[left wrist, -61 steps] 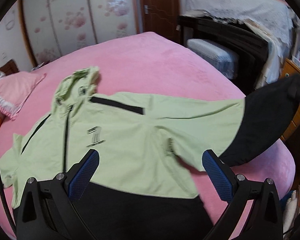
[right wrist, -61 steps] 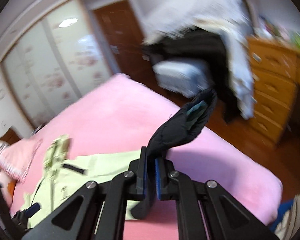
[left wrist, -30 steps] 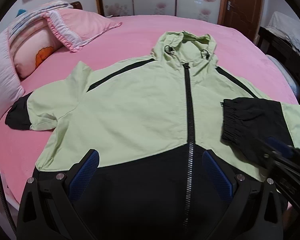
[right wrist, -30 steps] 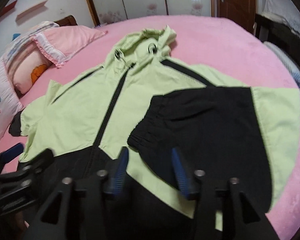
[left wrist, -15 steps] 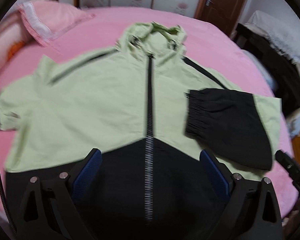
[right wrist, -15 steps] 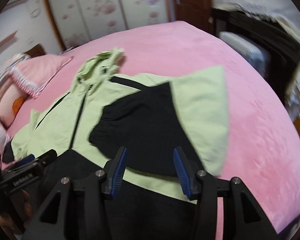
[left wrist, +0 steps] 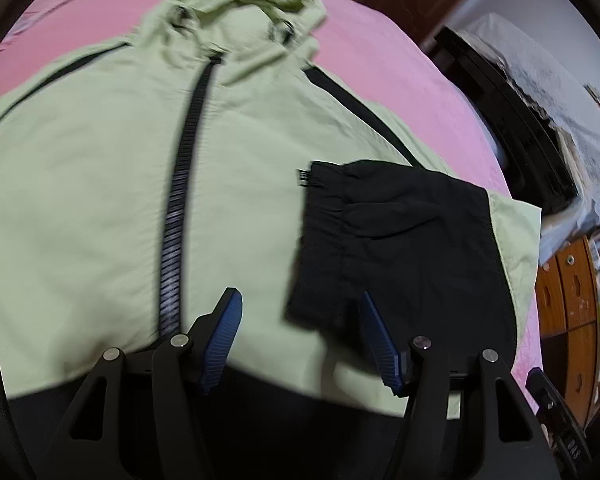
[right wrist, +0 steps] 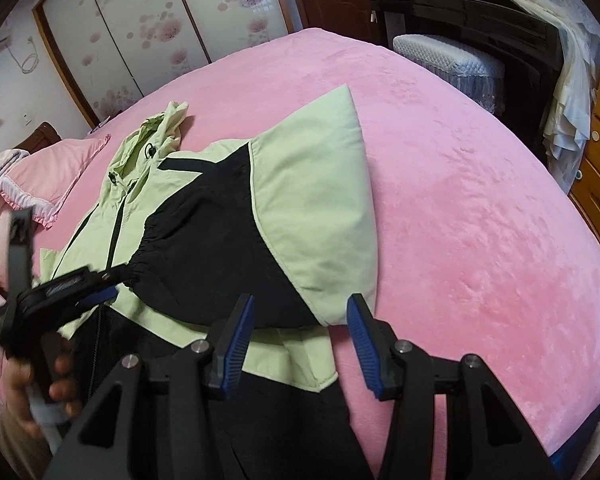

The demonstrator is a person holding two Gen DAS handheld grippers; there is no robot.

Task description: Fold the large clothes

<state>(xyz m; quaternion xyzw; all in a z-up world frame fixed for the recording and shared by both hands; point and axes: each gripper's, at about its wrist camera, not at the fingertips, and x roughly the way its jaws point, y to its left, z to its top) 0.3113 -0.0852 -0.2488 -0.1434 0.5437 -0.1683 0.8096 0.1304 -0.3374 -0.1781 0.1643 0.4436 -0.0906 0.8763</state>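
Right now the green-and-black jacket (left wrist: 100, 184) lies face up and zipped on the pink bed (right wrist: 479, 200), hood (left wrist: 240, 12) toward the headboard edge where a pink pillow (right wrist: 56, 176) sits, black hem toward the foot edge nearest both cameras. One sleeve (right wrist: 260, 232) is already folded inward across the chest, its black elastic cuff (left wrist: 323, 200) lying just beside the zipper (left wrist: 180, 184), and its green shoulder fold pointing toward the bed's far side edge. The left gripper (left wrist: 300, 340) hovers low above the chest with its jaws released and wide, one blue pad over green fabric, the other near the lower edge of the folded sleeve; nothing is between them. The right gripper (right wrist: 300, 340) is likewise released and holds nothing, poised above the side edge of the jacket where the folded sleeve overlaps the body. In the right wrist view the person's left hand (right wrist: 40, 392) is seen carrying its tool over the zipper area. Judging by this layout, the first sleeve fold is finished and the step in hand is the shift to the other sleeve, which lies out of view past the frame on the pillow side. The next move probably calls for reaching across to that cuff, pinching it cleanly through one layer, and laying it over the chest to mirror the first without dragging the body askew.
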